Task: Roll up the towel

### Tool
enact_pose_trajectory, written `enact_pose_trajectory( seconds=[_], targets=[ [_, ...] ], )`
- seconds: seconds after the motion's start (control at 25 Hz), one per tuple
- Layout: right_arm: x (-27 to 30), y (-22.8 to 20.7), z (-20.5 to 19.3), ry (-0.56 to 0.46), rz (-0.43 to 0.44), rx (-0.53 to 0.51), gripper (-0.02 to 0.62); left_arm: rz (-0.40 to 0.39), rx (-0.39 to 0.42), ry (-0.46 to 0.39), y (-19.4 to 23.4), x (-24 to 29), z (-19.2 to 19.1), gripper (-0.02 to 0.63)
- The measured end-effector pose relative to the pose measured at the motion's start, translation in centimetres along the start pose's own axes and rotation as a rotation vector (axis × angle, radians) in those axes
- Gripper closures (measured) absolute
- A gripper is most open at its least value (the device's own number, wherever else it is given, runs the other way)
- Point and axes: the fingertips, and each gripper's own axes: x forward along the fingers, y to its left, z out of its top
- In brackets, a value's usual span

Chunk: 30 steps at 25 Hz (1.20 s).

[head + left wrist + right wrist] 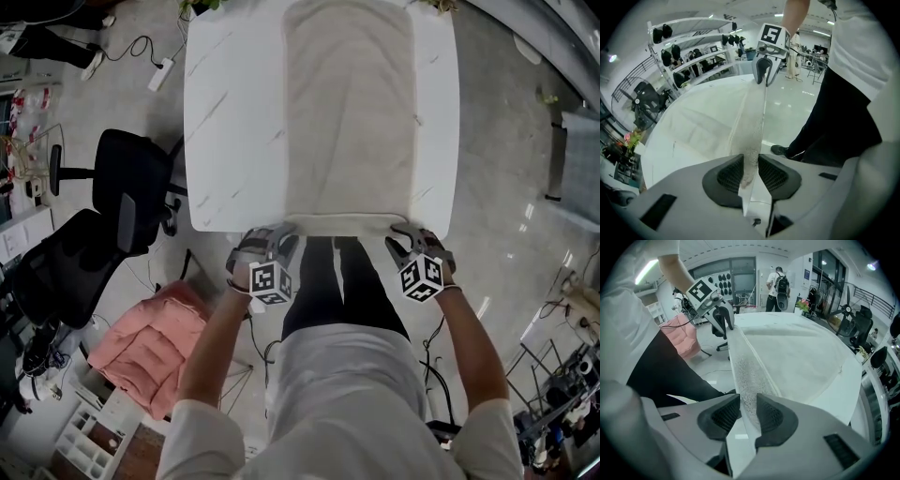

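Note:
A beige towel lies flat along the white table, its near hem at the table's front edge. My left gripper is at the hem's left corner. In the left gripper view the hem stands up as a thin ridge that runs between the pads of my left gripper, which press on it. My right gripper is at the right corner. In the right gripper view the hem fills the gap of my right gripper, which is shut on it. Each gripper shows at the ridge's far end in the other's view.
The person's legs in black trousers stand right against the table's front edge. Two black office chairs and a pink cushion are on the floor to the left. Cables and a power strip lie at the far left.

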Motion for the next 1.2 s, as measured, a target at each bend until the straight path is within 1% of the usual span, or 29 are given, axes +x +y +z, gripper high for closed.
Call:
enact_pose_trajectory(
  seconds=[0.08,0.12,0.2,0.28,0.36,0.44,0.52,0.6,0.72,0.8,0.92,1.04,1.2],
  targets=[
    [-0.1,0.0,-0.1,-0.009,-0.019,-0.002,0.487,-0.003,-0.001,-0.001,-0.3,0.0,0.0,0.508],
    [-0.1,0.0,-0.1,-0.012,-0.025,-0.001,0.566,-0.005,-0.003,-0.004,-0.5,-0.1,0.0,0.522],
    [-0.1,0.1,-0.2,-0.013,-0.026,0.004,0.563,-0.004,-0.01,-0.009,-0.6,-0.2,-0.1,0.57],
    [-0.2,0.2,-0.2,-0.009,-0.02,0.003,0.565,-0.009,-0.027,-0.011,-0.7,-0.3,-0.2,0.571],
    [-0.4,0.5,-0.3,-0.003,-0.008,-0.004,0.565,-0.029,-0.034,-0.007,-1.0,-0.4,-0.1,0.572],
    [-0.7,1.3,-0.5,0.005,0.02,-0.009,0.566,-0.074,-0.025,-0.001,-1.7,-0.8,-0.1,0.572],
    [-1.1,2.6,-0.8,0.018,0.068,-0.011,0.566,-0.138,-0.022,0.002,-2.9,-1.5,0.0,0.572],
    [-1.7,3.7,-0.9,0.026,0.122,0.0,0.566,-0.201,-0.04,0.002,-3.8,-2.2,0.1,0.572],
    [-2.4,4.4,-0.6,0.023,0.181,0.046,0.565,-0.261,-0.074,0.006,-4.0,-3.2,0.2,0.572],
    [-2.5,4.1,-0.4,0.032,0.22,0.079,0.563,-0.297,-0.083,0.011,-3.6,-3.3,0.3,0.572],
    [-2.6,3.7,-0.4,0.074,0.304,0.137,0.561,-0.376,-0.104,0.02,-3.4,-3.7,0.8,0.572],
    [-2.4,2.4,-0.3,0.104,0.368,0.195,0.558,-0.439,-0.123,0.03,-2.3,-3.6,1.1,0.572],
    [-2.0,-0.6,0.6,0.1,0.384,0.258,0.555,-0.482,-0.14,0.048,0.2,-2.8,1.3,0.571]
  ],
)
